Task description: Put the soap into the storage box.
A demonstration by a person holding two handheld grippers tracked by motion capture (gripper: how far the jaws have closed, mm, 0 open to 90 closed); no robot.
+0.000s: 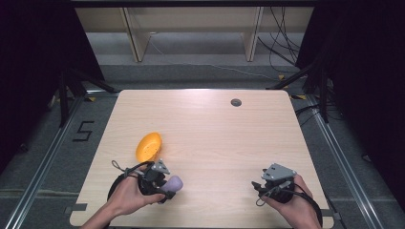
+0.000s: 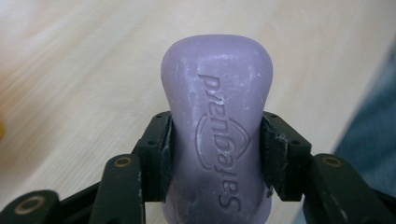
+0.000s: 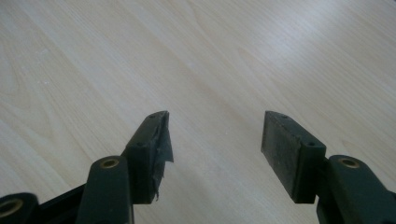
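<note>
Where pale wood table (image 1: 215, 138) meets grey floor (image 1: 43, 157), black curtains (image 1: 28, 47) beyond.

A light wood table (image 1: 205, 143) with rounded corners filled the middle of the high view, its pale grain running across both gripper views (image 3: 196, 56). A small round grey grommet (image 1: 236, 102) sat in its top near the far edge, right of centre. An orange bowl (image 1: 148, 146) lay tilted on its side on the table at the left centre of the frame. The table stood on grey floor (image 1: 57, 157), where a "5" (image 1: 83, 130) was marked at left.
</note>
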